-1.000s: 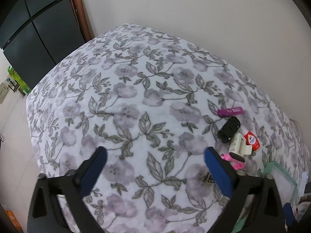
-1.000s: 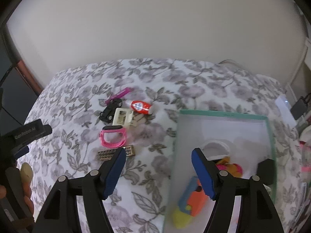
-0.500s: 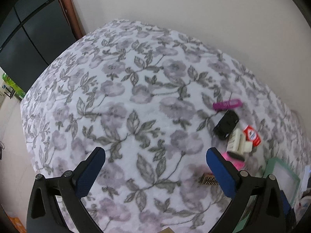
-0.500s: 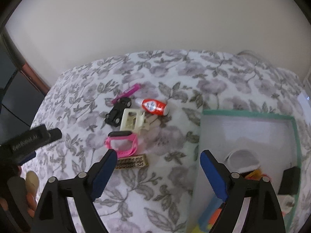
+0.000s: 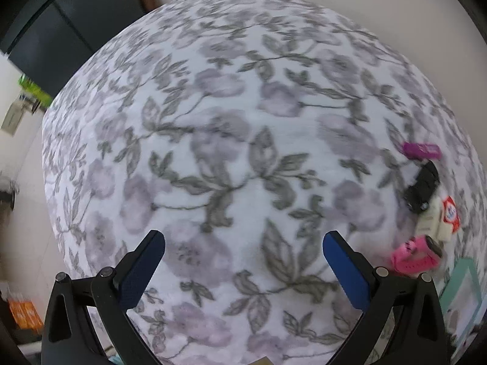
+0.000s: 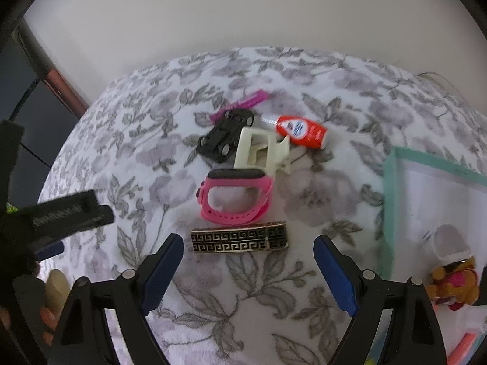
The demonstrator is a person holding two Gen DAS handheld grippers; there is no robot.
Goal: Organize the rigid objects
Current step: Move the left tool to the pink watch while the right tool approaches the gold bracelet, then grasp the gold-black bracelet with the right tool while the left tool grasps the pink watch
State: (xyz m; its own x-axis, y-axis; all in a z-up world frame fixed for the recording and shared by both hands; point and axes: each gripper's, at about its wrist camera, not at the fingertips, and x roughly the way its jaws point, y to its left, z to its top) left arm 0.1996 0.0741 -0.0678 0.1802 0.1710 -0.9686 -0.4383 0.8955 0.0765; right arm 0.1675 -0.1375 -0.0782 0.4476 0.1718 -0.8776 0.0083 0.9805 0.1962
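the right gripper (image 6: 248,269), jaws just widened and empty, hangs just short of the gold patterned hair clip (image 6: 239,241), lined up to straddle it; the left gripper (image 5: 243,269) gapes over bare floral cloth (image 5: 231,140).

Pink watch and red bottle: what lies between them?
In the right wrist view, a cream clip lies between the pink watch and the red bottle.

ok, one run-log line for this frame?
right gripper: open, empty, above gold-black clip | left gripper: open, empty, over cloth | pink watch: on cloth | bin: right
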